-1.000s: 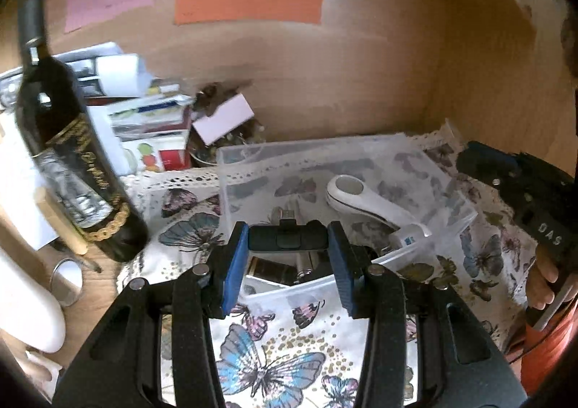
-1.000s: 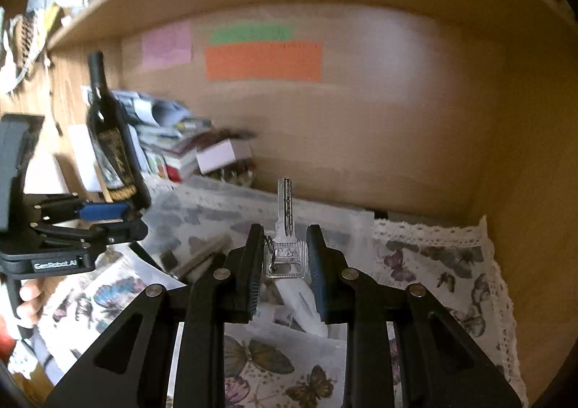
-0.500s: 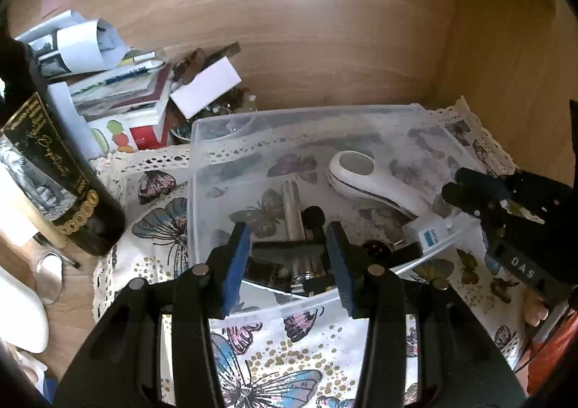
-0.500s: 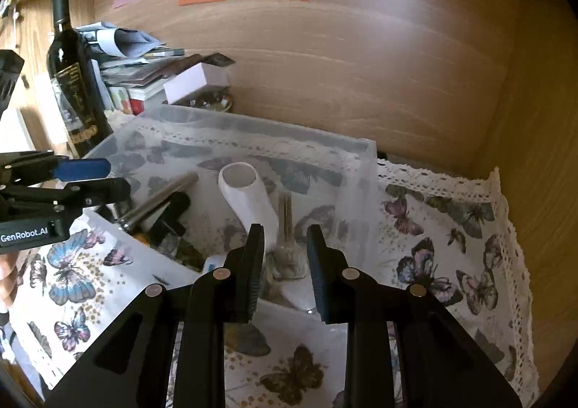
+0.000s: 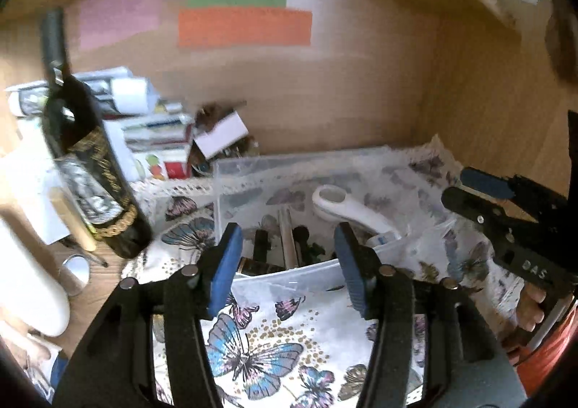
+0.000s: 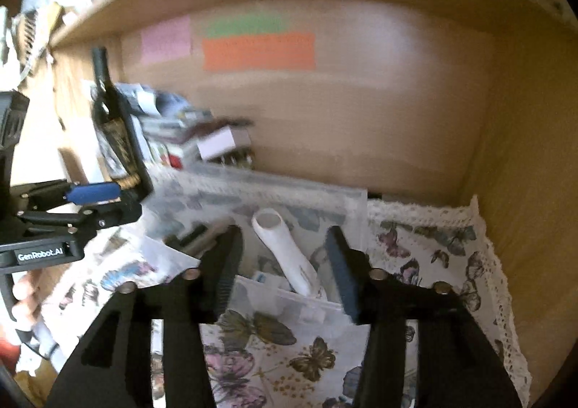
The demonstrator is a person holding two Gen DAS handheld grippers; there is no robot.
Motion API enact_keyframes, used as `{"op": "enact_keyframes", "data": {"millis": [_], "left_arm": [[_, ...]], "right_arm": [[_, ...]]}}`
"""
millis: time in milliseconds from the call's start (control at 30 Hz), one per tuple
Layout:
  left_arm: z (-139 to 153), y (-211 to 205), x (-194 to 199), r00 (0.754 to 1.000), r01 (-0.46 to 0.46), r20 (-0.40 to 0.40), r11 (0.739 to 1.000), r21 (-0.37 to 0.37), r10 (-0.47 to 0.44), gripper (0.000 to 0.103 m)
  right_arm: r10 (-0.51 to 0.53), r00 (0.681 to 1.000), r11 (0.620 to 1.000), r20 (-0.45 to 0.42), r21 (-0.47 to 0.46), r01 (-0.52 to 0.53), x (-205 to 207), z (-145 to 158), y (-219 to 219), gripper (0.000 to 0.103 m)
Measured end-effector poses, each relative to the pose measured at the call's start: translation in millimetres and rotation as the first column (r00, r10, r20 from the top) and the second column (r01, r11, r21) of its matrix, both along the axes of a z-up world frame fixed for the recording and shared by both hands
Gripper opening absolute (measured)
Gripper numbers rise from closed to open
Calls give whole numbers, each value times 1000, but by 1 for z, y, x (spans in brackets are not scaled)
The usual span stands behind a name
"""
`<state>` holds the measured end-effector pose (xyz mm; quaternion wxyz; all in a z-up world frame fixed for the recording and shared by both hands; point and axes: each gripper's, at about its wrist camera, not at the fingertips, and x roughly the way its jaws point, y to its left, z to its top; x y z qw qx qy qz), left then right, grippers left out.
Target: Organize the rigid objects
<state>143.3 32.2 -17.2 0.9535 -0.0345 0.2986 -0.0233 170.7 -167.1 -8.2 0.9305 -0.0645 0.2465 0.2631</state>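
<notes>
A clear plastic bin [image 5: 253,173] stands on a butterfly-print cloth [image 5: 260,343] inside a wooden shelf. In it lie a white handled tool [image 5: 346,205], a metal rod [image 5: 287,238] and dark small items. My left gripper [image 5: 287,263] is open and empty, just in front of the bin's near wall. My right gripper [image 6: 285,263] is open and empty, above the bin's near right corner; the white tool [image 6: 285,249] shows between its fingers. The bin [image 6: 346,202] also shows in the right wrist view. The key is not visible.
A dark wine bottle [image 5: 90,169] stands left of the bin, with a stack of papers and boxes [image 5: 162,140] behind it. The shelf's back wall [image 5: 325,101] and right side wall [image 6: 523,191] close in the space. A white object [image 5: 29,281] lies at far left.
My right gripper opened and let go of the key over the bin. My left gripper opened and released the black item into the bin. Both grippers pulled back and tilted up.
</notes>
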Motion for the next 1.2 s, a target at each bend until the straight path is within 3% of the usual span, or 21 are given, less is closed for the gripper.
{"op": "enact_keyframes", "data": {"millis": [167,233,467,1200], "left_arm": [[23,-4,-40,992,-21,126,1000,4,21,68],[31,-9,-56,983,-33,179,999,19,29,72],[44,-22,-96,955,-56,293,998,40,42,96],[42,-27,-114,943,-48,332,998,37,33,101]], "right_arm": [[11,996,997,92,80,-19,-37,23,-9,67],[8,992,994,128,109,-22,-50,29,-14,81],[-41,972,984,233,177,-1,-87,42,-24,102],[-58,975,979,217,203,13,-99,34,-28,103]]}}
